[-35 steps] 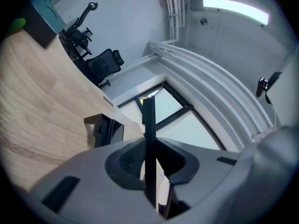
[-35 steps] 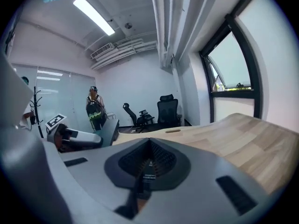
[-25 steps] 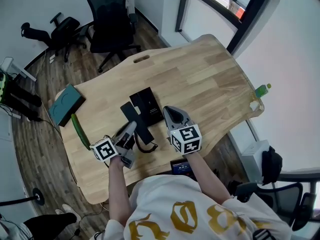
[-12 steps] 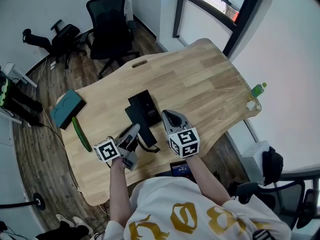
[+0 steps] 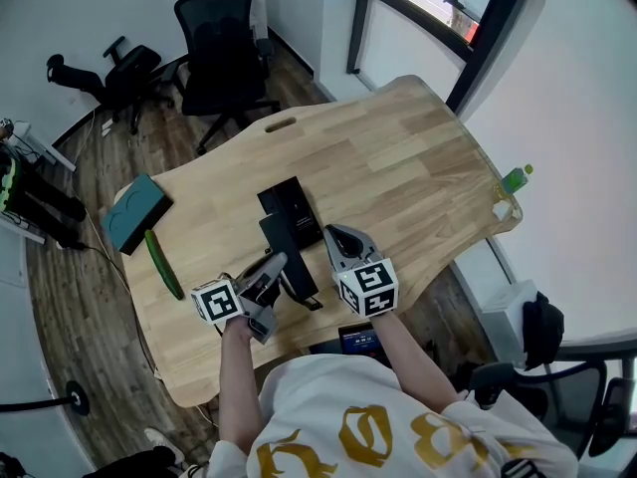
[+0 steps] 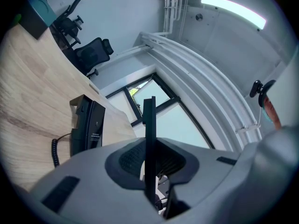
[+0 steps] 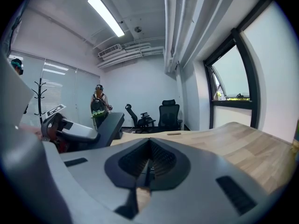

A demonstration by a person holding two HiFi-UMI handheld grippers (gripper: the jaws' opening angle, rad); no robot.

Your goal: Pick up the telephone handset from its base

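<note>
The left gripper [image 5: 276, 264] stays clenched on the handset [image 5: 289, 242] and has swung it a little toward the right gripper [image 5: 334, 235], whose jaws are closed on nothing. The handset is off the base [image 5: 292, 203], which sits just beyond it on the table [image 5: 398, 157]. The pickup looks essentially done.

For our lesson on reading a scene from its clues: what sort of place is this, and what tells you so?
Probably an office or meeting room. The clues are the black swivel office chairs standing on the wood floor, and the large light wooden table carrying a black desk telephone base.
</note>
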